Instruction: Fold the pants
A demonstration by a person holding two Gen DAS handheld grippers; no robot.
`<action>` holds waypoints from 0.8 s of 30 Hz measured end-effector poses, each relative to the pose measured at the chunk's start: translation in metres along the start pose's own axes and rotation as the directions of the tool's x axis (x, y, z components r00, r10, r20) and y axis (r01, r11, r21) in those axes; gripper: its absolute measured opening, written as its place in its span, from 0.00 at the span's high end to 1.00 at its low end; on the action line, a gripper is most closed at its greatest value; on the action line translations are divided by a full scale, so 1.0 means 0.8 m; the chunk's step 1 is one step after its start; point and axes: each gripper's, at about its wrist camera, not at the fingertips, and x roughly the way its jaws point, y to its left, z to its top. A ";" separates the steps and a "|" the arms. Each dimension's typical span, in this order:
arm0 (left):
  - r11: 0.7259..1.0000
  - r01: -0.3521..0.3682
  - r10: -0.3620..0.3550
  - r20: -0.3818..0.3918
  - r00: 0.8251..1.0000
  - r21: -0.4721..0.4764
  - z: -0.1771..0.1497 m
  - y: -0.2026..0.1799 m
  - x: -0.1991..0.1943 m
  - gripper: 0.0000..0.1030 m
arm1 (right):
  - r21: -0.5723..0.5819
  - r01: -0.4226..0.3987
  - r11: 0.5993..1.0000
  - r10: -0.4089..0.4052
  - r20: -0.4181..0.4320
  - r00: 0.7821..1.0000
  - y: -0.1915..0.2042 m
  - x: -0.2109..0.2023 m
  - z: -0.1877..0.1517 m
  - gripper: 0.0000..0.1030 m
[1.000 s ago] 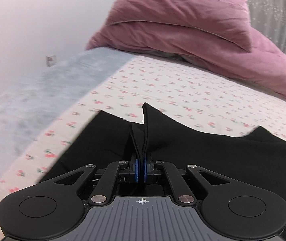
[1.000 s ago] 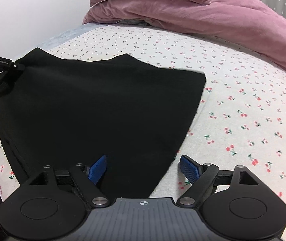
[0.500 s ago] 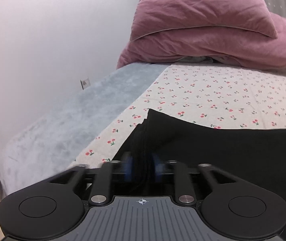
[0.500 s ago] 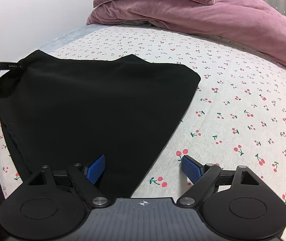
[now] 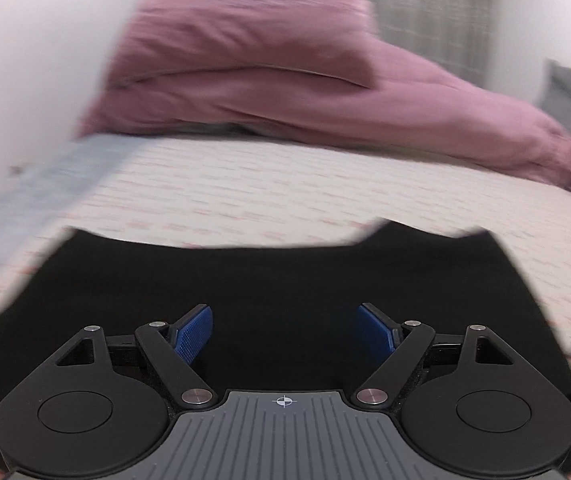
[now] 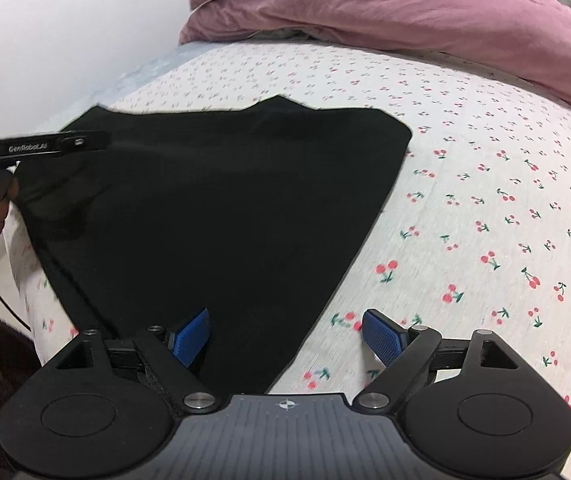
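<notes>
The black pants (image 6: 221, 216) are lying spread flat on the cherry-print sheet (image 6: 485, 200) of the bed, near its front edge, with a pink quilt (image 6: 405, 8) heaped at the far end. The left gripper (image 5: 284, 334) has just been opening and is hanging released over the cloth, pinching nothing. The right gripper (image 6: 285, 338) is also standing wide, straddling the pants' right edge without pressing it.

We see a bed in a cherry-print sheet (image 6: 485, 184); flat on it lie black pants (image 6: 221, 200), with a mauve duvet (image 6: 425, 12) and pillow (image 5: 245, 28) piled at its far end.
</notes>
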 end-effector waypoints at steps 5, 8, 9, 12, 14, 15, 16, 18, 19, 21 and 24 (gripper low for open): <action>0.985 0.155 -0.151 -0.055 0.987 0.081 -0.020 -0.057 0.010 0.21 | -0.066 0.015 0.998 -0.015 -0.003 1.000 0.008 -0.005 -0.014 0.18; 0.963 0.239 -0.227 -0.101 0.969 0.128 -0.038 -0.080 0.012 0.21 | -0.059 0.003 0.998 -0.003 -0.001 1.000 0.004 -0.013 -0.023 0.18; 0.955 0.254 -0.238 -0.111 0.965 0.154 -0.043 -0.085 0.012 0.21 | -0.055 -0.003 0.998 0.003 -0.001 1.000 0.003 -0.017 -0.026 0.18; 0.931 0.263 -0.239 -0.122 0.963 0.252 -0.056 -0.092 0.007 0.20 | -0.039 -0.025 0.999 0.025 -0.006 1.000 -0.004 -0.027 -0.035 0.18; 0.909 0.294 -0.259 -0.152 0.954 0.297 -0.064 -0.091 0.004 0.15 | -0.037 -0.033 0.999 0.033 -0.006 0.999 -0.008 -0.032 -0.041 0.18; 0.891 0.313 -0.271 -0.168 0.948 0.329 -0.068 -0.089 0.002 0.14 | -0.040 -0.036 0.999 0.036 -0.009 0.999 -0.008 -0.035 -0.042 0.18; 0.872 0.325 -0.278 -0.176 0.944 0.367 -0.071 -0.090 -0.002 0.14 | -0.048 -0.040 0.998 0.040 -0.012 0.999 -0.008 -0.037 -0.044 0.18; 0.850 0.337 -0.285 -0.186 0.940 0.405 -0.071 -0.086 -0.011 0.14 | -0.070 -0.045 0.997 0.043 -0.025 0.999 -0.007 -0.041 -0.046 0.18; 0.851 0.348 -0.291 -0.198 0.936 0.393 -0.068 -0.082 -0.012 0.14 | -0.078 -0.046 0.996 0.043 -0.035 0.998 -0.007 -0.044 -0.045 0.18; 0.859 0.354 -0.299 -0.200 0.933 0.370 -0.062 -0.075 -0.015 0.14 | -0.088 -0.042 0.995 0.037 -0.054 0.998 -0.005 -0.047 -0.044 0.18; 0.872 0.335 -0.298 -0.155 0.942 0.356 -0.057 -0.074 -0.017 0.14 | -0.053 -0.082 0.995 0.079 -0.056 0.995 -0.007 -0.053 -0.040 0.19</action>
